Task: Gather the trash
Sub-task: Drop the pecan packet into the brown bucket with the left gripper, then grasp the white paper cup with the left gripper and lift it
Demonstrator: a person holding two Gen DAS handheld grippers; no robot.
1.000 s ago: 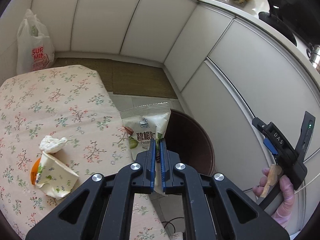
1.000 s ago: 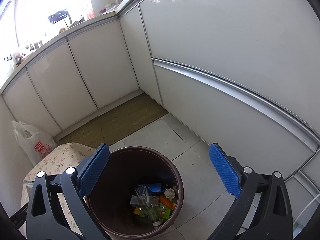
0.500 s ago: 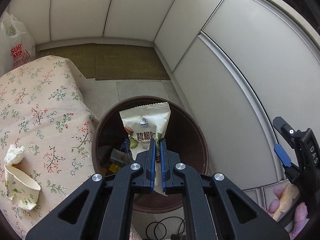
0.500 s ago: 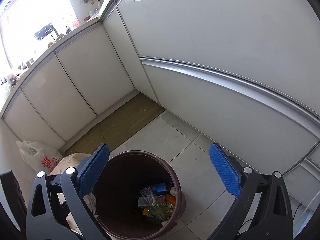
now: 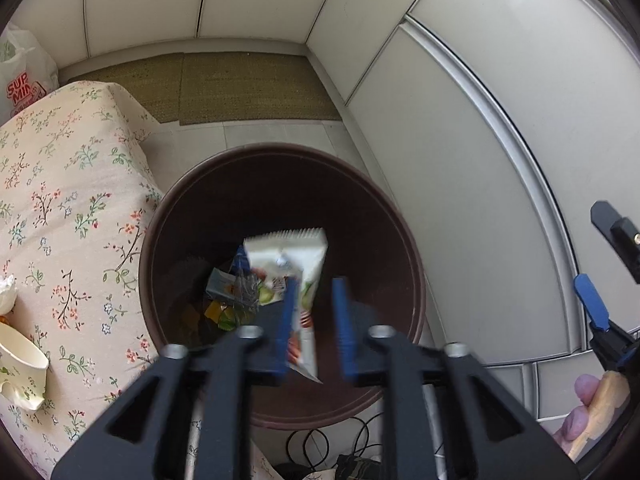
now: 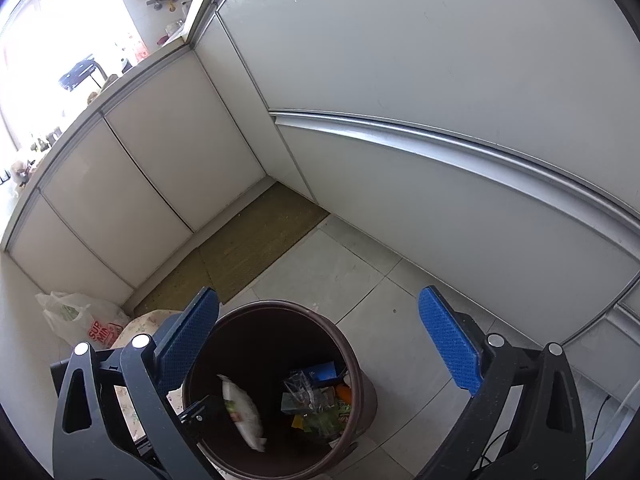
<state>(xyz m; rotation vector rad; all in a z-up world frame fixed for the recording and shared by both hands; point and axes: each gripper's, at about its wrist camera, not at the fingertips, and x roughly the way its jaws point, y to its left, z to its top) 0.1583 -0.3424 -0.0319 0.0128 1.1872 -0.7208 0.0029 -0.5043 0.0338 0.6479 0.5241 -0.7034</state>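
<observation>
My left gripper (image 5: 314,320) is open over the round brown trash bin (image 5: 400,232). A white pecan snack packet (image 5: 298,264) hangs loose between its jaws, blurred, inside the bin mouth. The packet also shows in the right wrist view (image 6: 244,412), falling inside the bin (image 6: 360,380). Several wrappers (image 5: 232,296) lie at the bin's bottom. My right gripper (image 6: 316,344) is open and empty, above and behind the bin. A crushed paper cup (image 5: 20,364) and a crumpled tissue (image 5: 6,292) lie on the floral cloth (image 5: 60,200) at the left.
White cabinet doors (image 5: 460,140) wall the right and far sides. A woven mat (image 5: 248,88) lies on the tile floor beyond the bin. A white plastic bag (image 5: 22,76) stands at the far left. Black cables (image 5: 320,448) lie on the floor near the bin.
My left gripper has opened and the snack packet has slipped free, dropping into the bin. The view has moved further over the bin. My right gripper stays open.
</observation>
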